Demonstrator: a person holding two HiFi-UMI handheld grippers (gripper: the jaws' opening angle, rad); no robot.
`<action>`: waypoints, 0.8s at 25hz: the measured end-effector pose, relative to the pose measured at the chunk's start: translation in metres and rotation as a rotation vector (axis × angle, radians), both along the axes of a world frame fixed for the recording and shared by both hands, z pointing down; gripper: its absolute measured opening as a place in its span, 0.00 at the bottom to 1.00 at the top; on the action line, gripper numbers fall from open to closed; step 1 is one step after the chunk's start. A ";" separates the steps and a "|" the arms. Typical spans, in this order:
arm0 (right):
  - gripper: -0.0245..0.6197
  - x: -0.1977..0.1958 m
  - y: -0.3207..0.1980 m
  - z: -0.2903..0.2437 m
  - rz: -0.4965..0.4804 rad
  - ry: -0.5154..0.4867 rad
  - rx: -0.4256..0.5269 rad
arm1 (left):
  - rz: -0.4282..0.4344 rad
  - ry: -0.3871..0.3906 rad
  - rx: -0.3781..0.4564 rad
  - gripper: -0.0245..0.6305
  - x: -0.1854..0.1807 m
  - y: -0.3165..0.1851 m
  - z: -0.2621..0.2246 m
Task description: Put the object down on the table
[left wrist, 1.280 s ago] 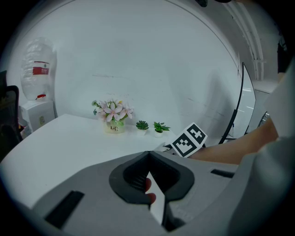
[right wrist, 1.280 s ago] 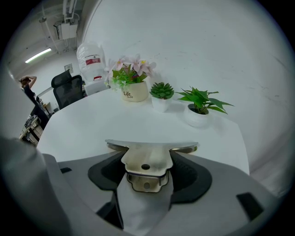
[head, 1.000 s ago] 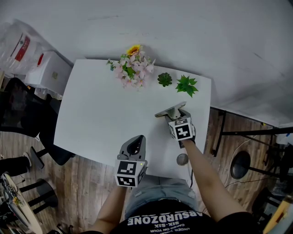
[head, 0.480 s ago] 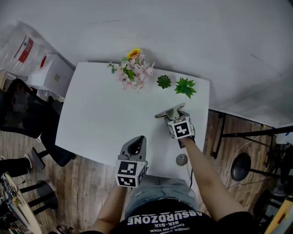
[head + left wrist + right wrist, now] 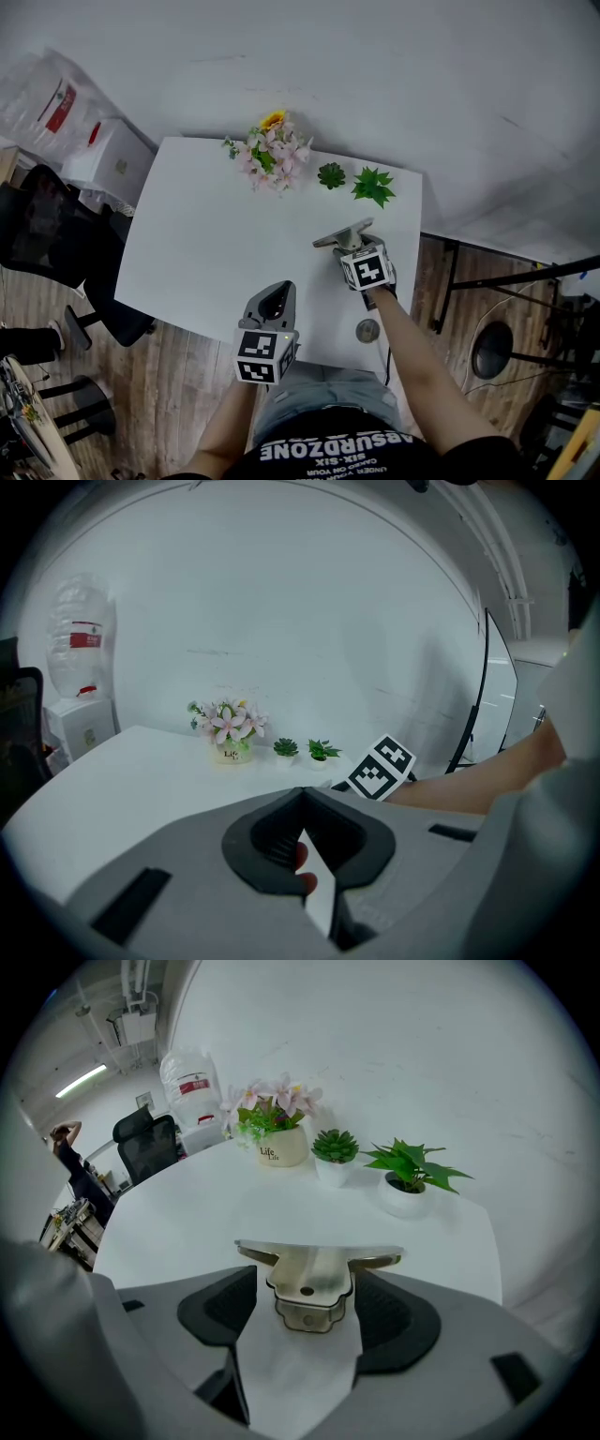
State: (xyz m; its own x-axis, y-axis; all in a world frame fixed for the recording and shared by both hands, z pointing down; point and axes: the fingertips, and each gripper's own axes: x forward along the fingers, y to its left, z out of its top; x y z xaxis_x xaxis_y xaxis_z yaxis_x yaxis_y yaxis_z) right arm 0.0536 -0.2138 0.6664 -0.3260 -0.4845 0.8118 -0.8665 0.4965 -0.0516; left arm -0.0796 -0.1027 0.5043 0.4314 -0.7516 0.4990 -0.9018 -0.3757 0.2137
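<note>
Right gripper holds the metal piece above the white surface.
Over the surface's (image 5: 216, 244) right half, the right gripper (image 5: 352, 246) is clamped on the stem of a T-shaped metal piece (image 5: 339, 234), whose crossbar lies sideways ahead of it. The left gripper (image 5: 274, 300), jaws together, hangs farther off at the near edge.

Plants (image 5: 330, 175) at back of table (image 5: 211, 258)

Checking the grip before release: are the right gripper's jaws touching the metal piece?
Touching. The right gripper view shows the metal piece sitting between the jaws of the right gripper, with a dark pad pressed against each side of it.
</note>
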 end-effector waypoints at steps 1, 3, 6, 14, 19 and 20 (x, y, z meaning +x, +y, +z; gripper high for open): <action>0.51 0.000 0.000 -0.004 0.001 -0.003 0.006 | 0.000 0.000 0.002 0.03 0.000 0.000 -0.002; 0.51 0.001 0.001 -0.012 0.005 -0.016 0.020 | 0.000 -0.001 0.008 0.03 0.001 0.001 -0.005; 0.50 0.001 0.002 -0.027 0.016 -0.048 0.049 | 0.001 0.003 0.021 0.03 0.003 -0.001 -0.012; 0.50 -0.004 0.010 -0.055 -0.001 -0.114 0.096 | 0.012 0.003 0.037 0.03 0.007 -0.004 -0.018; 0.50 -0.005 0.016 -0.074 0.004 -0.156 0.145 | 0.010 -0.003 0.037 0.03 0.007 -0.004 -0.019; 0.50 -0.006 0.017 -0.079 0.005 -0.170 0.157 | 0.010 -0.004 0.038 0.03 0.006 -0.004 -0.019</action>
State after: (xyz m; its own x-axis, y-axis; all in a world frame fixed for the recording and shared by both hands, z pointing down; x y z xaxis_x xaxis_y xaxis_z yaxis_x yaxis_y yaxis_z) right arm 0.0479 -0.1966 0.5875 -0.4488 -0.6023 0.6602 -0.8545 0.5055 -0.1198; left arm -0.0731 -0.1067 0.4853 0.4371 -0.7657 0.4719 -0.8987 -0.3923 0.1958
